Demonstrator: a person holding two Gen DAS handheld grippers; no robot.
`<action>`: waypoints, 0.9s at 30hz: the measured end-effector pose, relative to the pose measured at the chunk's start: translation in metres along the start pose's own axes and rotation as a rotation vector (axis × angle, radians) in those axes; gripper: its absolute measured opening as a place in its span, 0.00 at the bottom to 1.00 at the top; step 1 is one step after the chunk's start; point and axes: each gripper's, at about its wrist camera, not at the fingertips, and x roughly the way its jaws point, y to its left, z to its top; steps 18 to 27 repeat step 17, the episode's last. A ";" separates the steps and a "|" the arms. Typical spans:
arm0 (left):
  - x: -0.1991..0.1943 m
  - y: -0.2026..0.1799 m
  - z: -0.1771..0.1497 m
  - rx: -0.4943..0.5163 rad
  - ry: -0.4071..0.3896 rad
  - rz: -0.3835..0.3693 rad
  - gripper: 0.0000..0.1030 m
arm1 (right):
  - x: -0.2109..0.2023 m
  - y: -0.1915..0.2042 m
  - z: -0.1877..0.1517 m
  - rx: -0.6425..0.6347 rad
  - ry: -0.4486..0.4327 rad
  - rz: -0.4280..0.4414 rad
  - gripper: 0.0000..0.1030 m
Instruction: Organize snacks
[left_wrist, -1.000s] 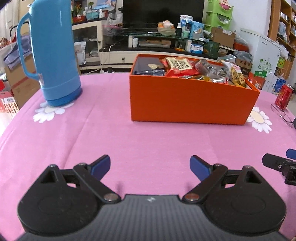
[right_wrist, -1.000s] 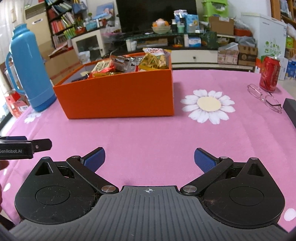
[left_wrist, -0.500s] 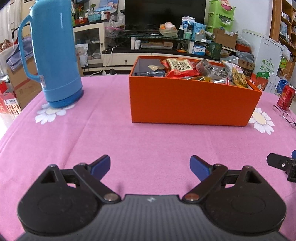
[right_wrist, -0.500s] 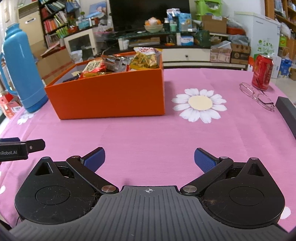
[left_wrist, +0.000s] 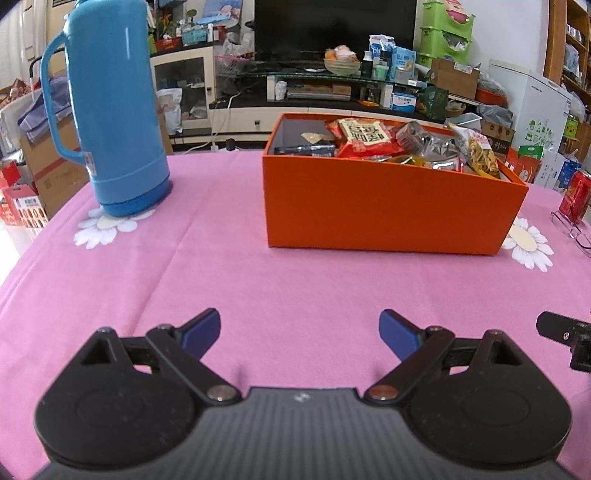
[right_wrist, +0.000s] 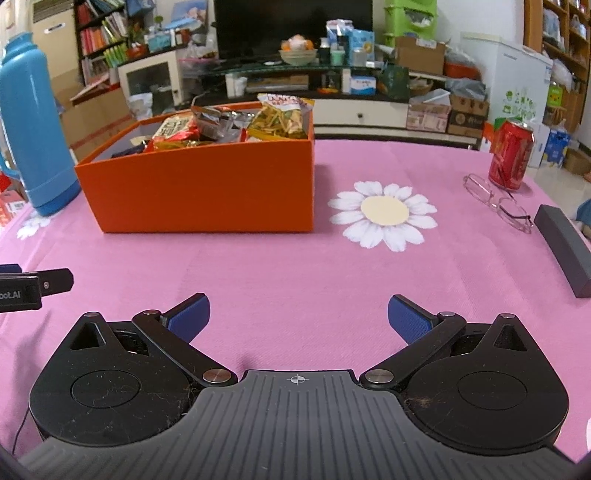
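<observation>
Both grippers have drawn back from the orange box (left_wrist: 388, 206), which now sits smaller and farther up the pink table (left_wrist: 229, 280) in each wrist view. In the left view, more of the blue thermos (left_wrist: 118, 110) shows, lid included. In the right view, the red can (right_wrist: 511, 155) and glasses (right_wrist: 496, 202) have slid inward, and more of the dark case (right_wrist: 565, 251) shows.

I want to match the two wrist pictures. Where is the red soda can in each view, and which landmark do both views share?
Left wrist view: the red soda can stands at the far right edge, partly cut off, beside the eyeglasses.
Right wrist view: the can stands upright in the upper right, just behind the eyeglasses.
Shared landmark: the orange box full of snack packets.
</observation>
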 end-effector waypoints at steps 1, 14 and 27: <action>0.000 0.000 0.000 -0.002 0.001 0.001 0.89 | 0.001 0.000 0.000 -0.001 0.005 0.001 0.91; -0.003 -0.003 -0.001 0.006 -0.034 0.014 0.85 | 0.003 0.002 -0.002 -0.011 0.024 0.014 0.91; -0.005 -0.003 0.000 0.013 -0.053 0.014 0.85 | 0.003 0.001 -0.002 -0.006 0.030 0.015 0.91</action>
